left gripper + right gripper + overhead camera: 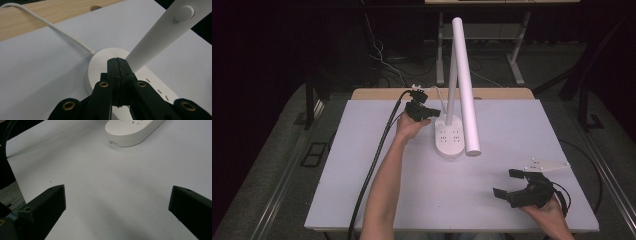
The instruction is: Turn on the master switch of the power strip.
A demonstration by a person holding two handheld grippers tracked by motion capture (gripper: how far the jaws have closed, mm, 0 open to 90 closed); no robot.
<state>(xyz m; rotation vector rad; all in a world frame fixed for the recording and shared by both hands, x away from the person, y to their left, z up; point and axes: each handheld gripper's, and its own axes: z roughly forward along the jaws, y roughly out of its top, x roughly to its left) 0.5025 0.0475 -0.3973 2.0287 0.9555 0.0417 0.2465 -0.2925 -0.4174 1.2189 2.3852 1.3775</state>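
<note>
The lamp (451,135) stands near the middle of the table (362,190), toward its far edge, on a flat white oval base whose top carries rows of socket slots. A slim white stem rises from the back of the base, and a long white tube — the lamp head — slants down from the top of the stem to end just beside the base on its right. A white cord (53,26) runs off the rear of the base toward the wooden strip at the far edge.

The left gripper (428,113) sits right at the back of the base, its jaws pressed flat together with nothing between them. In the left gripper view the joined tips (117,65) point at the foot of the stem, over the base. Closed jaws make one blunt point, so this looks like a poke at a button or touch switch there — whether the tips actually touch the base I cannot tell.

The right gripper (508,183) rests near the front right corner, well apart from the lamp, jaws spread wide and empty. It seems parked out of the way, aimed loosely at the base.
</note>
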